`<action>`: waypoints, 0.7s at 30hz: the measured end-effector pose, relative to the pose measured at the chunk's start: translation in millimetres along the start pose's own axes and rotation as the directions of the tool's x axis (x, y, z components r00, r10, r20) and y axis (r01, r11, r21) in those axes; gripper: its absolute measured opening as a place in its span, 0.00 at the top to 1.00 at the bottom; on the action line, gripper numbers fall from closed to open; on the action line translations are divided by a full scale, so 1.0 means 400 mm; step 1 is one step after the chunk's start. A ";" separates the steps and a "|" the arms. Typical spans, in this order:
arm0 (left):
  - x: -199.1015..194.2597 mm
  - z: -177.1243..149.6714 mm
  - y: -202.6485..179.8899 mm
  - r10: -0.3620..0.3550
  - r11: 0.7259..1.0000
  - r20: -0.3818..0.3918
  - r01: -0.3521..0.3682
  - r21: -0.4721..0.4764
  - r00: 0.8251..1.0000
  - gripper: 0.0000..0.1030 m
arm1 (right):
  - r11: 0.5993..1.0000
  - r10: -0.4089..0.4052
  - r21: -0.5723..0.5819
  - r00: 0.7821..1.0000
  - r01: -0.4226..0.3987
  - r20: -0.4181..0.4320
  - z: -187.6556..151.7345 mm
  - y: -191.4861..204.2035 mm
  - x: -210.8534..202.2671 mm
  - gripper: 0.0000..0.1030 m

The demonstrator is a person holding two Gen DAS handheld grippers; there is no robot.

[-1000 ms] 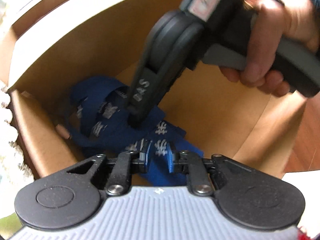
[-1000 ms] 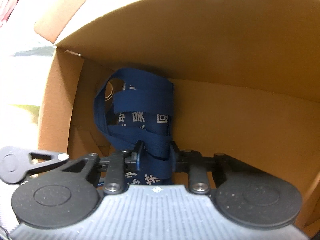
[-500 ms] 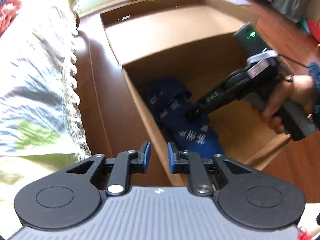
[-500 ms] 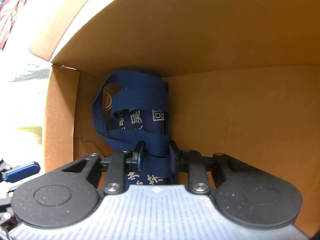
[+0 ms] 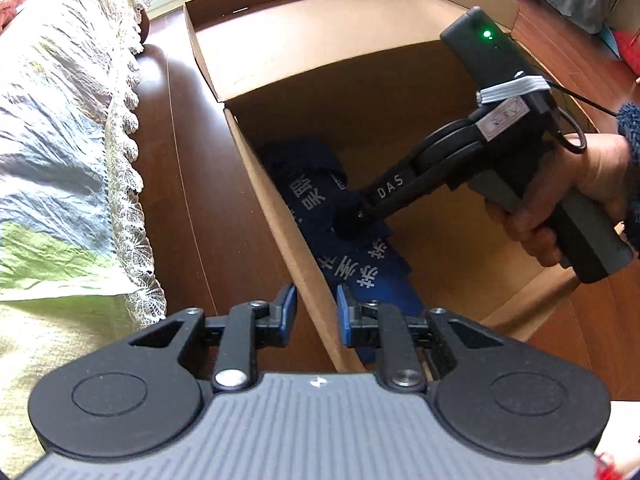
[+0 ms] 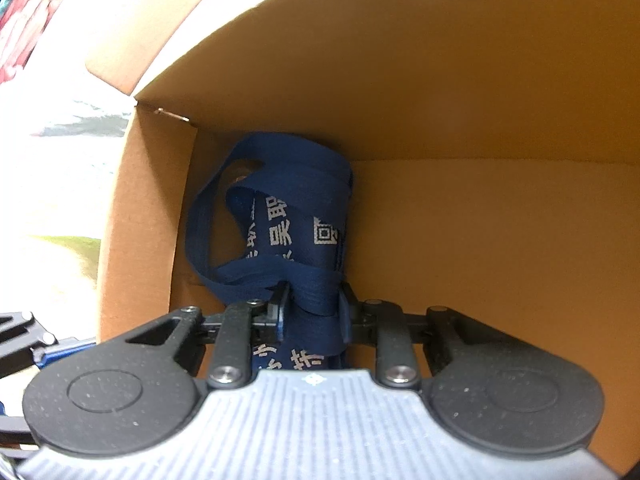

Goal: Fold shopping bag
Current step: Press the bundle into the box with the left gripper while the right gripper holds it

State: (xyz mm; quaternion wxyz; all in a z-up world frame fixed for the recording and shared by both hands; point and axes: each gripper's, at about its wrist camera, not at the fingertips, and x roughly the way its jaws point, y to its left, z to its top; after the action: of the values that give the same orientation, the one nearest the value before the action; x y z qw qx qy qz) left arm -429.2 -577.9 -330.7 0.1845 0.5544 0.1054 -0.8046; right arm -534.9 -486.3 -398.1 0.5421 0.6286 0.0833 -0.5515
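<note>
The folded navy shopping bag (image 5: pixel 360 264), printed with white characters and wrapped in its own straps, lies inside a brown cardboard box (image 5: pixel 280 216) along its left wall. My right gripper (image 6: pixel 312 314) is shut on the bag (image 6: pixel 296 220), pinching its strapped middle; in the left wrist view the right gripper (image 5: pixel 352 220) reaches down into the box, held by a hand (image 5: pixel 568 208). My left gripper (image 5: pixel 316 312) hovers above the box's near left wall, its jaws opening with nothing pressed between the blue pads (image 5: pixel 286 306).
The box's lid flap (image 5: pixel 320 36) stands open at the far side. A dark wooden surface (image 5: pixel 192 200) runs left of the box, with a lace-edged cloth (image 5: pixel 60 140) beyond it. Wooden floor (image 5: pixel 592 320) shows to the right.
My left gripper let go of the bag, rose out of the box and now hangs over its left wall, jaws wider. The right gripper kept its hold and moved the bag toward the box's corner.
</note>
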 end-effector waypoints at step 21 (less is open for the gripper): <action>-0.032 0.022 -0.100 -0.034 0.984 0.031 0.028 0.178 0.999 0.70 | 0.952 -0.119 -0.281 0.993 0.120 0.019 -0.048 0.210 -0.048 0.71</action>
State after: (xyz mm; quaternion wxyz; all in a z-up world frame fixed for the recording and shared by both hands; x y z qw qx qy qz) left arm -449.2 -542.4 -317.1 0.1235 0.5532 0.0386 -0.8229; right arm -471.6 -495.3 -337.2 0.5916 0.5385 0.1981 -0.5665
